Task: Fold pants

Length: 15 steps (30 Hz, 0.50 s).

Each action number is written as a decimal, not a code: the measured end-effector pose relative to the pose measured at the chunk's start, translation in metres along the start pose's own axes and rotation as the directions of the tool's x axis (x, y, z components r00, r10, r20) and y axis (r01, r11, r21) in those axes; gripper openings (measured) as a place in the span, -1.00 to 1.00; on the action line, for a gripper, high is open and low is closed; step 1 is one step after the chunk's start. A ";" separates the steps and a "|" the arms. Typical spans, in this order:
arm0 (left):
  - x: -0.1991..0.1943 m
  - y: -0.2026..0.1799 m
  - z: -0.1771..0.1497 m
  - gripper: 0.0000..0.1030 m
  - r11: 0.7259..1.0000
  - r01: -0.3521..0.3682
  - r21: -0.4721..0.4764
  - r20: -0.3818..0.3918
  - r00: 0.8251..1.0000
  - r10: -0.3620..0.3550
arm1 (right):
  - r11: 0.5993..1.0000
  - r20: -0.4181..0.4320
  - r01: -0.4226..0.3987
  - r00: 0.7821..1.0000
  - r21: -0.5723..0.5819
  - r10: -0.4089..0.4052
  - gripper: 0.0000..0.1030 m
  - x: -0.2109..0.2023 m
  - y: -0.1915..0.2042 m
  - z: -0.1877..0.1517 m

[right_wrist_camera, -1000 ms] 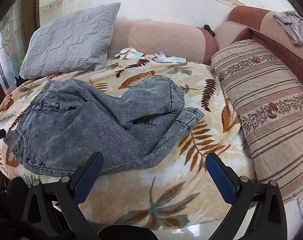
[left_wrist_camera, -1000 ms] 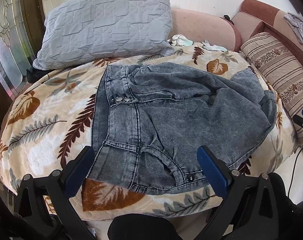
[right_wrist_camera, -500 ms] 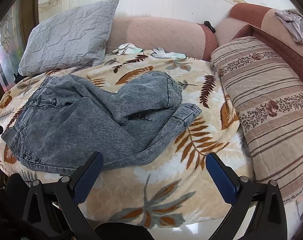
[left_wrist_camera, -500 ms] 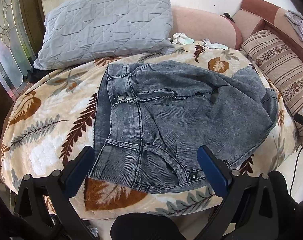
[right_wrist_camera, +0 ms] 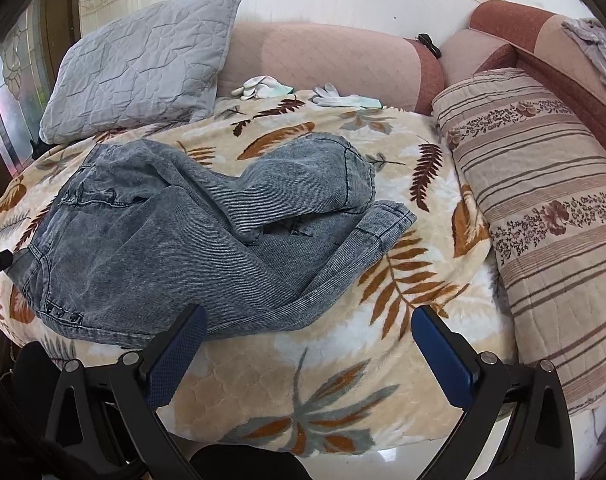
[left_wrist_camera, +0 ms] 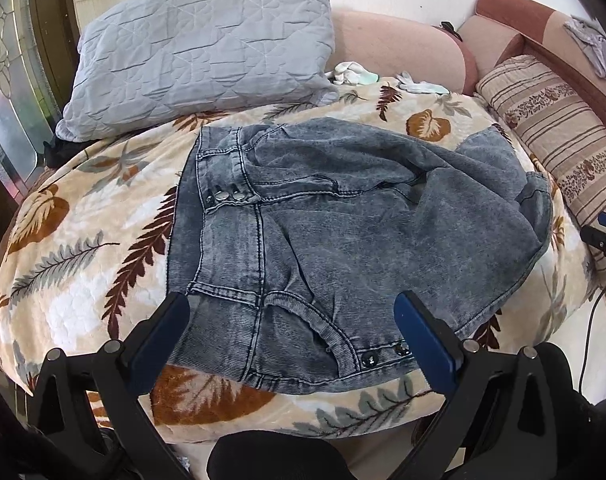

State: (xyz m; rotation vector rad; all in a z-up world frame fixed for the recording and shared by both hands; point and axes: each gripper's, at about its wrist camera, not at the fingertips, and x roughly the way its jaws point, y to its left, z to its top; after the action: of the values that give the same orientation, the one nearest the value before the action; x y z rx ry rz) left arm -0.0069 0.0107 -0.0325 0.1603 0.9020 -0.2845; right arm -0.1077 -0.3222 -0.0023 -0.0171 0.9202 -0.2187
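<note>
Grey denim pants (left_wrist_camera: 343, 232) lie crumpled on a leaf-patterned blanket (left_wrist_camera: 83, 240), waistband at the left, legs bunched to the right. In the right wrist view the pants (right_wrist_camera: 191, 236) show one leg doubled back, its hem (right_wrist_camera: 387, 220) near the middle of the blanket. My left gripper (left_wrist_camera: 291, 316) is open and empty, hovering over the near waistband corner and pocket. My right gripper (right_wrist_camera: 307, 328) is open and empty, just in front of the lower leg edge.
A grey quilted pillow (left_wrist_camera: 207, 44) leans at the back left. A striped bolster (right_wrist_camera: 543, 208) lies along the right. White gloves (right_wrist_camera: 343, 98) rest at the back by the pink sofa back (right_wrist_camera: 323, 60). The blanket's front edge (right_wrist_camera: 303, 432) drops off near me.
Both grippers have moved slightly closer to the pants, which now sit a little larger in both views. The pants have not moved.
</note>
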 end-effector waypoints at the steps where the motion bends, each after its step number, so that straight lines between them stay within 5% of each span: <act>1: 0.000 0.000 0.000 1.00 1.000 -0.001 0.001 -0.003 1.000 0.001 | 1.000 -0.001 -0.004 1.000 0.003 0.004 0.98 0.001 -0.001 0.000; 9: 0.010 0.001 0.004 1.00 0.999 -0.023 -0.025 -0.060 0.998 0.021 | 0.997 -0.004 -0.032 0.999 0.072 0.032 0.98 0.006 -0.020 -0.001; 15: 0.011 0.028 0.010 1.00 0.993 -0.038 -0.110 -0.076 0.997 0.030 | 0.974 -0.018 -0.007 1.000 0.227 0.012 0.99 0.020 -0.073 0.006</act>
State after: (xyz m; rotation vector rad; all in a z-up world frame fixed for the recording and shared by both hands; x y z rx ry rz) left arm 0.0154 0.0331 -0.0344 0.0836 0.9854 -0.1975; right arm -0.1043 -0.3979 -0.0064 0.2017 0.9098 -0.3148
